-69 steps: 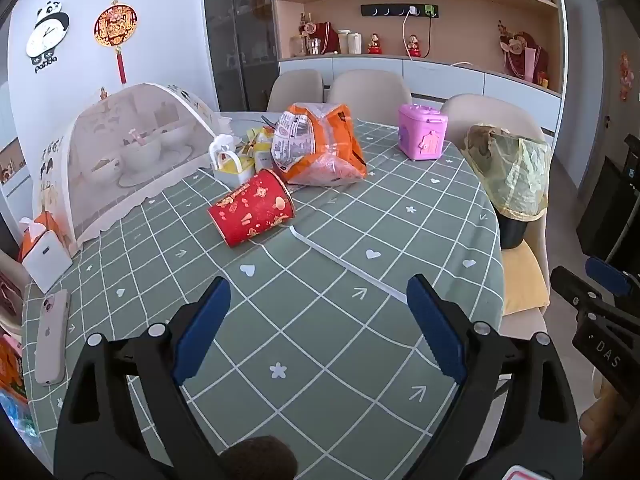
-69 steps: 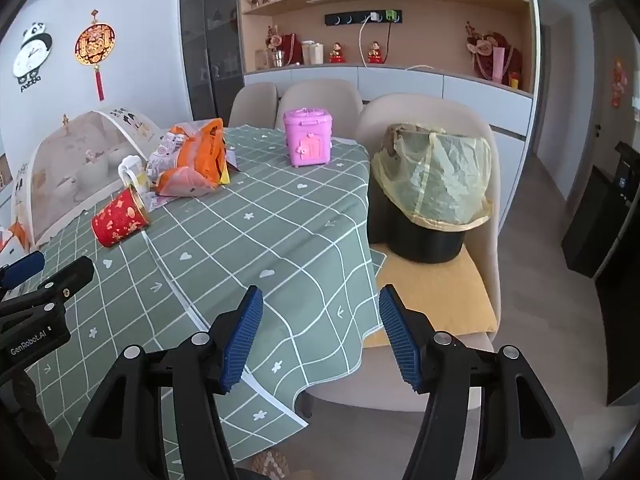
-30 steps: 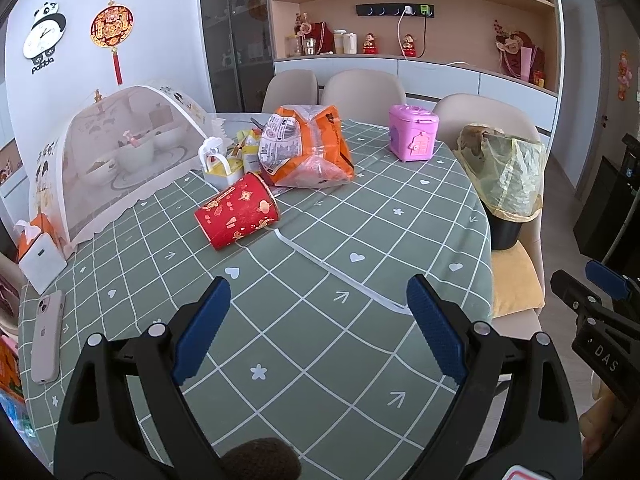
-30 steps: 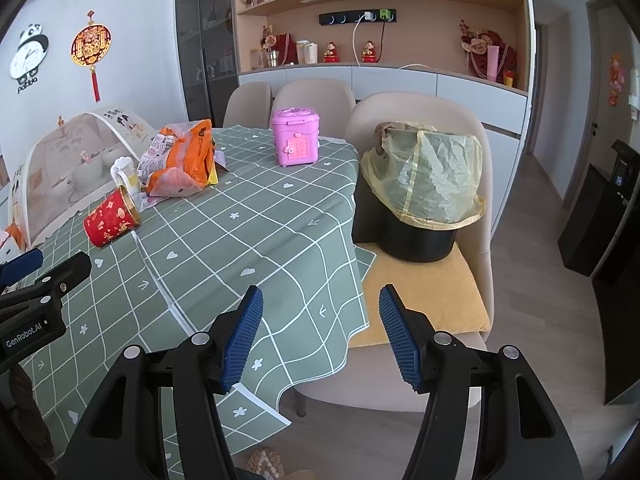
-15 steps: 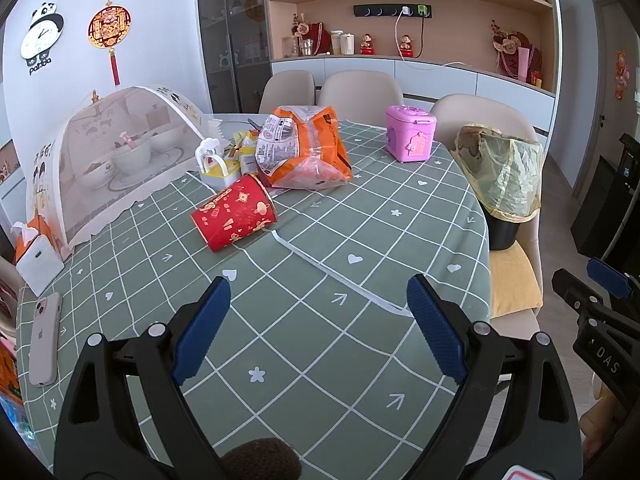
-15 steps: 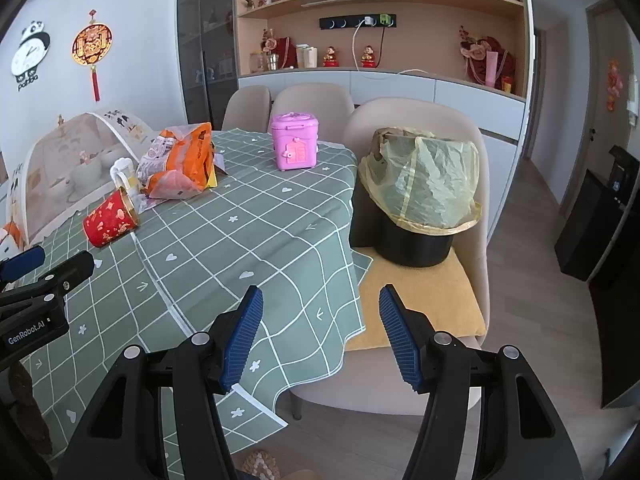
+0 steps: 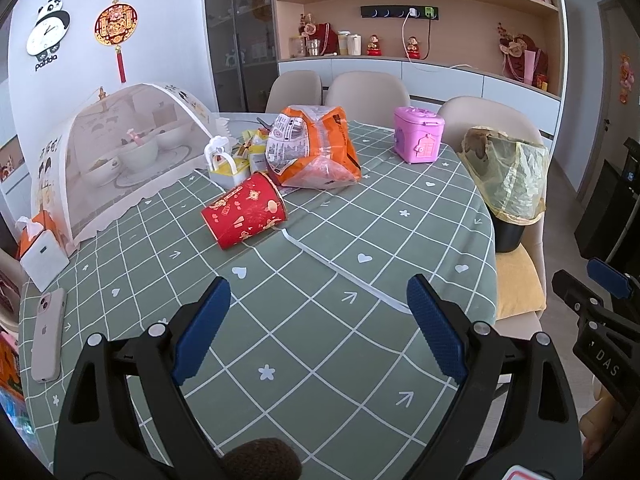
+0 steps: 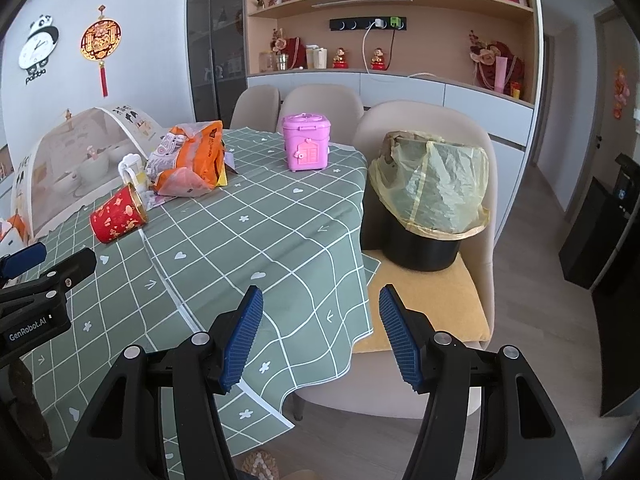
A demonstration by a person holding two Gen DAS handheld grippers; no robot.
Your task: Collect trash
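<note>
A red paper cup (image 7: 244,211) lies on its side on the green checked tablecloth (image 7: 320,320); it also shows in the right wrist view (image 8: 117,213). Behind it lies a crumpled orange snack bag (image 7: 312,148), also in the right wrist view (image 8: 190,160). A black bin with a yellow liner (image 8: 430,196) stands on a chair seat at the table's right, also in the left wrist view (image 7: 510,184). My left gripper (image 7: 320,332) is open and empty above the near table. My right gripper (image 8: 320,336) is open and empty over the table's hanging edge.
A mesh food cover (image 7: 116,152) over bowls stands at the left. A pink toy box (image 7: 418,134), a small white-and-yellow container (image 7: 224,164), a tissue box (image 7: 40,248) and a phone (image 7: 48,334) are on the table. Beige chairs (image 7: 368,88) ring the far side.
Both grippers have pulled back a little from the table, so the cup, bag and bin look slightly farther. Both stay open and empty.
</note>
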